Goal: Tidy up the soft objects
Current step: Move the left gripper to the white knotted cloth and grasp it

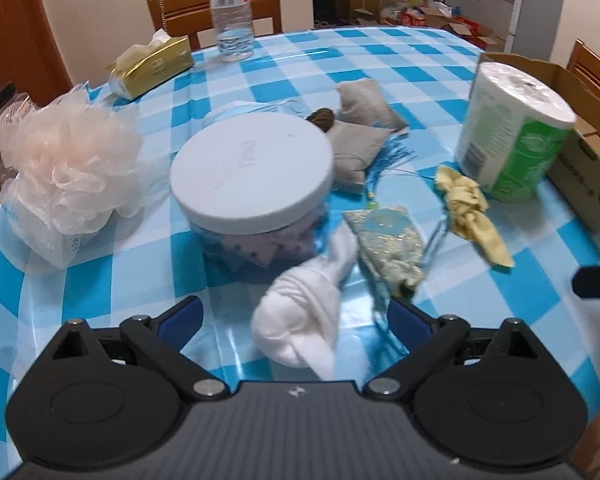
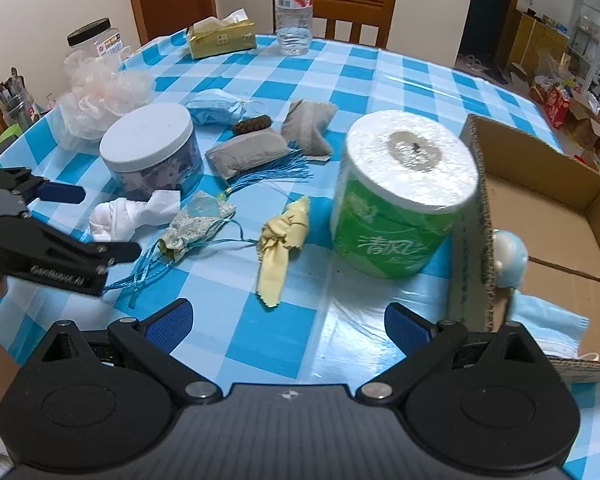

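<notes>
L claw (image 1: 296, 314), R claw (image 2: 288, 322): agape.

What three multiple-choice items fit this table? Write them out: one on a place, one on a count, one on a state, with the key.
1. Where does the toilet paper roll stand?
A. inside the cardboard box
B. on the table beside the cardboard box
C. on top of the jar

2. How many grey pouches lie behind the white-lidded jar?
A. two
B. four
C. none

3. How is the left claw?
A. shut on the yellow cloth
B. shut on the jar lid
C. open, with the white sock between its fingers

Key: 1 B, the roll rests on the checked tablecloth against the box's outer wall. 2 A, one grey pouch and a second grey pouch show in the right wrist view. 3 C, the blue pads stand wide apart on either side of the sock.
</notes>
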The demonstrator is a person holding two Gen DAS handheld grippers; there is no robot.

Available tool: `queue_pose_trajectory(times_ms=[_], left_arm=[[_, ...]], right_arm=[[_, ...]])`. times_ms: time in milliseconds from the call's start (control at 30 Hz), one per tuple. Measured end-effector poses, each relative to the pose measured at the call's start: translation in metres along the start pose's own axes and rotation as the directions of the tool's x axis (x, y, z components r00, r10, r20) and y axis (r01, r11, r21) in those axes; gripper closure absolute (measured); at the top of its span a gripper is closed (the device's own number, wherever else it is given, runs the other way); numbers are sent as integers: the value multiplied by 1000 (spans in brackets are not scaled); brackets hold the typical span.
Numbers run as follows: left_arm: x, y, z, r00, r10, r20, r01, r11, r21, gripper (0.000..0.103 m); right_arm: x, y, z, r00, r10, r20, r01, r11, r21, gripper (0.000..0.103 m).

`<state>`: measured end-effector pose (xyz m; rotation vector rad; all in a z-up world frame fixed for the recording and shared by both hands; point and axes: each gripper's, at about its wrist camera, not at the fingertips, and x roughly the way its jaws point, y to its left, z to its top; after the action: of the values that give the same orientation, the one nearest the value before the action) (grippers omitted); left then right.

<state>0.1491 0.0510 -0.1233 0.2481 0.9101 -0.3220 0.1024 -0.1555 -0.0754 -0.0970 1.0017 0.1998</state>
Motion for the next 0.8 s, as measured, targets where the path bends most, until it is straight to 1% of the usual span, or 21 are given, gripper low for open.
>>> queue_pose_trajectory(times_ms=[67, 133, 233, 267, 300, 433, 467, 500, 667, 800], left_arm=[[4, 3, 1, 1000, 2, 3, -2, 1000, -5, 13], [7, 4, 0, 1000, 7, 1, -7, 1000, -2, 24], [11, 3, 0, 1000, 12, -1, -12, 1000, 3, 33], [12, 3, 0, 1000, 9, -4, -9, 1000, 1, 33], [13, 4, 0, 1000, 6, -5, -6, 1000, -1, 36], [15, 5, 0, 1000, -9, -7, 9, 1000, -13, 52], [16, 5, 0, 1000, -15, -9, 15, 1000, -14, 54], [16, 5, 0, 1000, -20, -12, 20, 1000, -15, 58], [15, 4, -1, 999, -28, -17, 27, 999, -27, 60], [13, 9, -3, 1000, -3, -29, 2, 999, -47, 60]], right_arm=[[4, 2, 0, 1000, 1, -7, -1, 1000, -6, 0], [8, 4, -1, 1000, 0, -15, -1, 1000, -10, 0], [13, 4, -1, 1000, -2, -24, 2, 1000, -10, 0], [15, 3, -1, 1000, -3, -27, 3, 1000, -9, 0], [16, 2, -1, 1000, -3, -29, 2, 1000, -7, 0], [21, 0, 1, 999, 2, -35, -2, 1000, -1, 0], [23, 0, 1, 999, 2, -37, -2, 1000, -2, 0], [24, 0, 2, 999, 1, -39, -1, 1000, -2, 0], [33, 0, 5, 999, 11, -41, -12, 1000, -7, 0], [40, 5, 10, 999, 29, -44, -30, 999, -28, 0]])
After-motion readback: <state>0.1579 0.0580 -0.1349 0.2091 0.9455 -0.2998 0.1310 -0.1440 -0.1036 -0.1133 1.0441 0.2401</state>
